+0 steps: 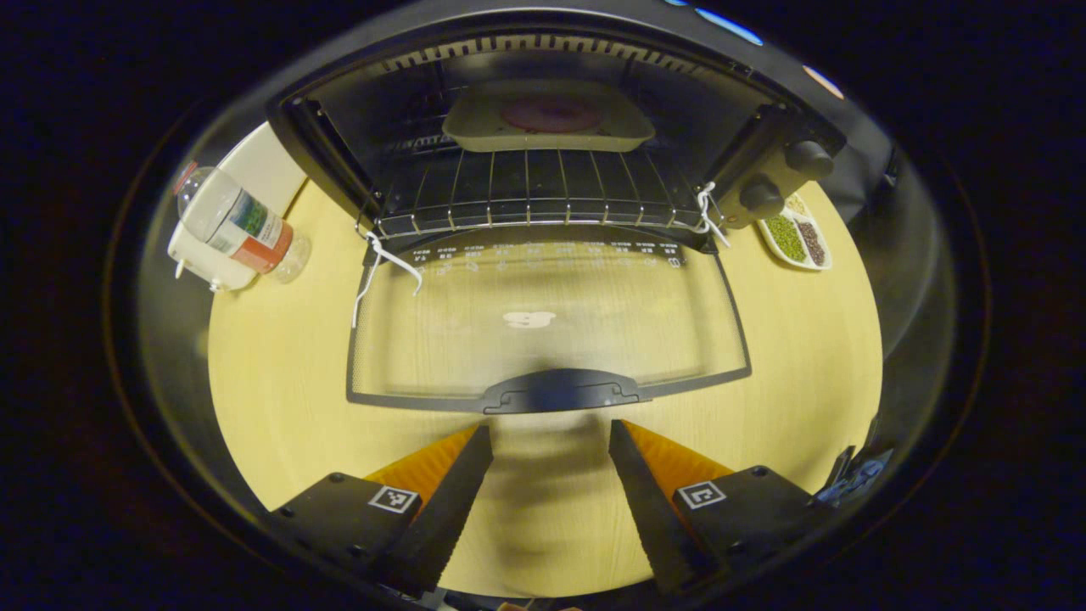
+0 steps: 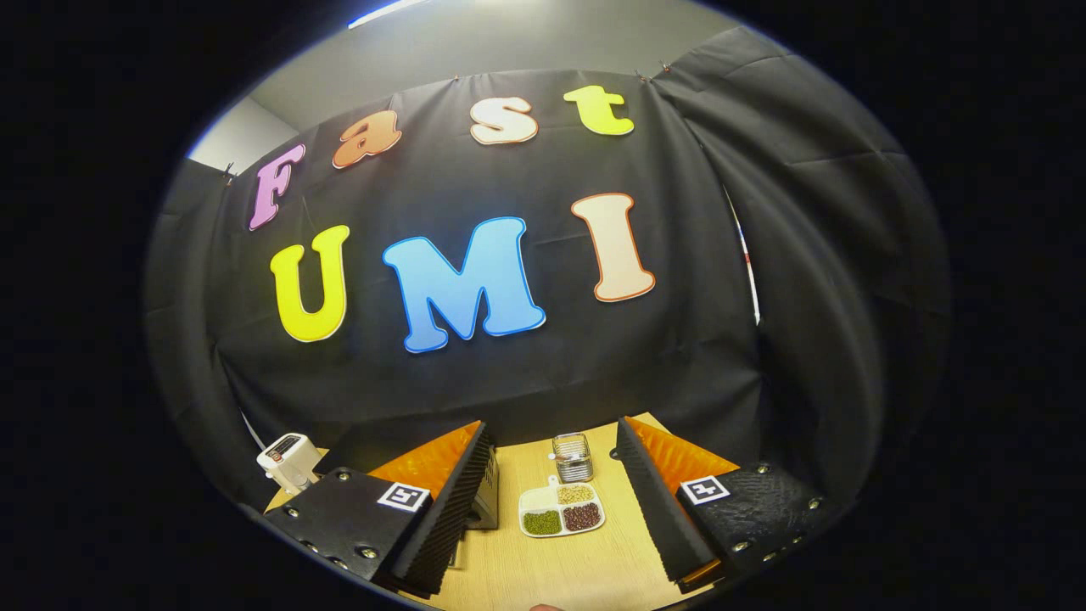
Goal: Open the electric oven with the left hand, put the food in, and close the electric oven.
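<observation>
Between my left gripper (image 1: pixel 550 441) fingers lies only bare wooden table (image 1: pixel 280 407); the jaws stand wide apart and hold nothing. Just beyond their tips, centred on the gap but not touching either finger, is the dark handle (image 1: pixel 562 392) of the oven door (image 1: pixel 543 318), which lies folded down flat toward me, its glass letting the tabletop show through. Past the door the electric oven (image 1: pixel 543 127) gapes open, a wire rack (image 1: pixel 530 191) across its mouth. On the rack, toward the back, sits a shallow pale tray (image 1: pixel 547 119) with a round reddish piece of food (image 1: pixel 551 112) in it, well away from my jaws. White ties (image 1: pixel 382 263) hang at the two front corners of the rack. Two dark knobs (image 1: pixel 785 178) stand on the oven's right-hand panel. Left of the oven a plastic bottle (image 1: pixel 237 225) rests against a small white device (image 1: pixel 204 263); to the right lies a divided white dish of beans (image 1: pixel 797 238).

My right gripper (image 2: pixel 550 441) is raised and faces the booth's black cloth wall, jaws likewise spread wide with nothing between them. Beyond its tips, on the table, I see the divided dish (image 2: pixel 562 511), behind it a small metal mesh basket (image 2: pixel 573 456), and off to the left a white device (image 2: pixel 288 458)
</observation>
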### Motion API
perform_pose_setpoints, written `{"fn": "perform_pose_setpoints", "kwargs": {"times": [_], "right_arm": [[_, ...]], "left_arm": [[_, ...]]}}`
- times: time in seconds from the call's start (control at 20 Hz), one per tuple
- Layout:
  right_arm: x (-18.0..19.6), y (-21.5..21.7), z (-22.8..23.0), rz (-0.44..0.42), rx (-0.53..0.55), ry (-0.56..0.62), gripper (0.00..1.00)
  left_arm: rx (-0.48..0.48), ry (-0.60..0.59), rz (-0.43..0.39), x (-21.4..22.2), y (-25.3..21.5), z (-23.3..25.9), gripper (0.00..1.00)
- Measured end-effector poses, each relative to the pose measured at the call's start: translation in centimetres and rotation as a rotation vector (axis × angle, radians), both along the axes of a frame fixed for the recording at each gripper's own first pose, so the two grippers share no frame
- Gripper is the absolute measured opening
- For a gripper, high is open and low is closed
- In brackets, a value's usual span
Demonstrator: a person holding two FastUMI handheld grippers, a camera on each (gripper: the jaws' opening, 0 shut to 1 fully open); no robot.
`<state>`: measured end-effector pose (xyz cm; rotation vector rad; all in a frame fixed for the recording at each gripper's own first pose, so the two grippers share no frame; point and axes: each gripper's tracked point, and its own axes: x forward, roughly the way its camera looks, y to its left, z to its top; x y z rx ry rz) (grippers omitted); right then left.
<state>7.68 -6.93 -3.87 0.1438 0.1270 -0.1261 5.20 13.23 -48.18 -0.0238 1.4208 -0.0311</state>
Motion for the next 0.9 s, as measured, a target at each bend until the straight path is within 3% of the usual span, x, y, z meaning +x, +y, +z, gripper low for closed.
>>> {"fn": "perform_pose_setpoints", "kwargs": {"times": [0.1,0.2,0.3,0.4,0.55,0.75,0.85,0.9], "right_arm": [[0.1,0.1,-0.1,0.001,-0.003,0.002,0.92],[0.2,0.3,-0.1,0.004,-0.007,0.004,0.92],[0.2,0.5,-0.2,0.007,-0.006,0.007,0.92],[0.3,0.8,-0.6,0.014,-0.003,0.016,0.92],[0.2,1.4,-0.8,0.027,0.000,0.023,0.92],[0.1,1.3,-0.7,0.029,-0.004,0.021,0.92],[0.0,1.1,-0.8,0.025,-0.004,0.024,0.92],[-0.1,0.9,-0.9,0.023,-0.002,0.024,0.92]], "left_arm": [[0.008,0.003,0.000,0.3,0.1,-0.3,0.95],[-0.008,0.014,0.011,0.3,-0.3,-0.5,0.92],[-0.013,0.015,0.011,0.3,-0.3,-0.5,0.99],[-0.019,0.018,0.013,0.4,-0.3,-0.5,0.92],[-0.006,0.018,-0.005,0.3,-0.2,-0.5,0.95],[0.029,0.029,-0.003,0.3,0.2,-1.5,0.92],[0.028,0.042,0.003,0.3,0.1,-1.7,0.99],[0.031,0.043,-0.004,0.3,0.1,-1.7,0.95]]}}
